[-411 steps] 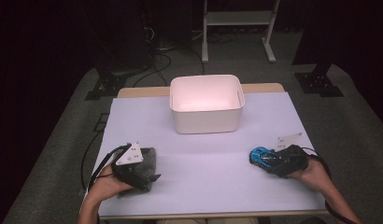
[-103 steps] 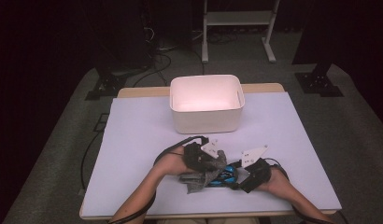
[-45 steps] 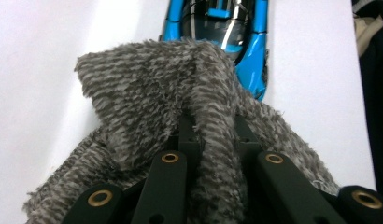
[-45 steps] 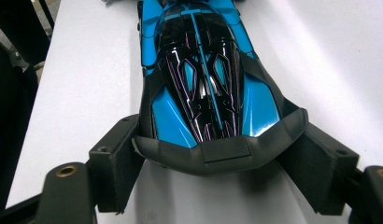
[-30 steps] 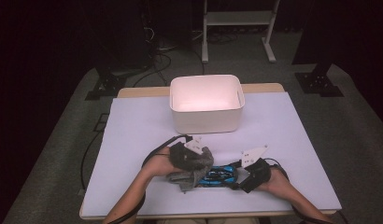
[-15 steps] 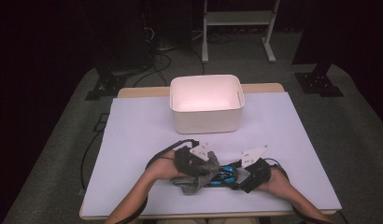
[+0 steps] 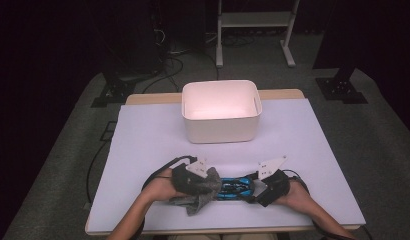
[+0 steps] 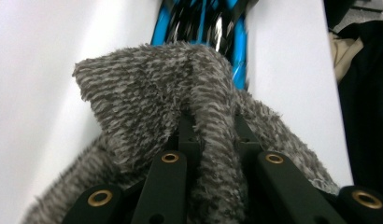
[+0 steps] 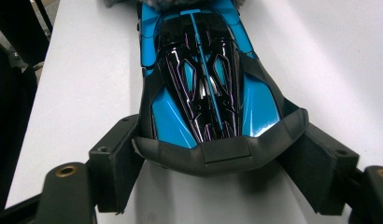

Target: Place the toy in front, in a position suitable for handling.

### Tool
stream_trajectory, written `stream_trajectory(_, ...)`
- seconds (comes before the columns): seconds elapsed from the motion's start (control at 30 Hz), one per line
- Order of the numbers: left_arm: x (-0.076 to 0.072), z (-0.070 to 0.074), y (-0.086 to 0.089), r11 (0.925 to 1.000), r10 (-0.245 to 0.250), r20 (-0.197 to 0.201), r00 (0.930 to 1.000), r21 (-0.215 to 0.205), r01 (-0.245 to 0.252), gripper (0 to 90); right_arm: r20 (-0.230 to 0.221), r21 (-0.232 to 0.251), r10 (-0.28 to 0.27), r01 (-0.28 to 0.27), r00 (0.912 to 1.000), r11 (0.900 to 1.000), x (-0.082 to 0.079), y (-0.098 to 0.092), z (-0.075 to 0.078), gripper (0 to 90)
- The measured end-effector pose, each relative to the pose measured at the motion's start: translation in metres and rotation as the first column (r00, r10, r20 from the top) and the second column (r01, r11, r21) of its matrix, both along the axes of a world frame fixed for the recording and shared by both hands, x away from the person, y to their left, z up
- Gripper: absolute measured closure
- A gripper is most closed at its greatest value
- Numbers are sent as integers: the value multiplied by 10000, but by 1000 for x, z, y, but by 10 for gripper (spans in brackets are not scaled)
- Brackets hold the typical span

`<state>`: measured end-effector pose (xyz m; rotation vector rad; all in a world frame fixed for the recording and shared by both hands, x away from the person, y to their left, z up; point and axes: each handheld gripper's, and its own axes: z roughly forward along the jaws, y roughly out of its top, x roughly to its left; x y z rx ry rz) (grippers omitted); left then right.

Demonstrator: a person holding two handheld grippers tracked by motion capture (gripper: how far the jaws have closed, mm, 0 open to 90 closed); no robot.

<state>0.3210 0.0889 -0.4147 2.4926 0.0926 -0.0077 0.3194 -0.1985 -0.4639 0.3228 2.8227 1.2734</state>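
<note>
A shiny blue and black toy car (image 7: pixel 234 186) lies near the table's front edge. My right gripper (image 7: pixel 252 188) is shut on its rear end. In the right gripper view, the car (image 9: pixel 203 79) sits between both pads (image 9: pixel 119 158), nose pointing away. My left gripper (image 7: pixel 207 183) is shut on a fuzzy grey cloth (image 7: pixel 199 194) that rests against the car's front end. In the left gripper view, the cloth (image 8: pixel 171 107) bunches between the fingers (image 8: pixel 187 135) and hides most of the car (image 8: pixel 199 18). The cloth's edge (image 9: pixel 129 3) shows at the car's nose.
A white plastic bin (image 7: pixel 220 131) stands at the table's far middle, its inside bare as far as I see. The table (image 7: pixel 143 140) has a pale cover. Cables trail from both grippers, and dark stands line the floor behind.
My left gripper has slid with the cloth over the car's front end, first to the right, then back to the left. The right gripper and the car have kept still.
</note>
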Motion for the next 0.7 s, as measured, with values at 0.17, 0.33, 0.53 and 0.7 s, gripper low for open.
stream_trajectory(0.17,-2,7,-36,9983,-581,354,9977,64,579,785,-11,2,-29,29,10000,10000,-1,0,0,236)
stream_trajectory(0.33,2,14,-58,9966,-751,313,9967,348,740,791,3,6,-6,6,10000,10000,0,0,0,235)
stream_trajectory(0.53,1,14,-92,9894,-1308,341,9908,676,1283,791,10,-2,-31,31,10000,10000,-1,1,0,235)
stream_trajectory(0.7,2,14,-114,9839,-1618,256,9865,805,1593,791,-48,12,-70,70,10000,10000,-1,1,0,235)
